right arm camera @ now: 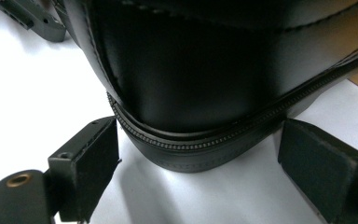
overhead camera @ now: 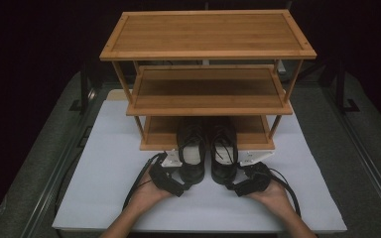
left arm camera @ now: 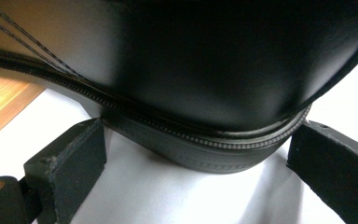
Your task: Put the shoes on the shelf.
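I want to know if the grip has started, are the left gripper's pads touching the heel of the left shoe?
Cannot tell. In the left gripper view the pads stand wide on either side of the left shoe heel, right up against its sole edge, with no plain gap or press.

High view down over table (overhead camera: 104, 198), both claw views close behind shoe heels

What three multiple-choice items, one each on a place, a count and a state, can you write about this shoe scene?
1. Where do the toes of the shoes lie?
A. lowest shelf
B. a chair
C. a box
2. How many shelves has the rack?
A. two
B. three
C. five
3. The fingers of the left gripper are:
A. shut together
B. gripping a lace
C. apart, flanking a heel

A: the toes rest on that board. B: three boards are stacked. C: one finger stands on each side of the heel.
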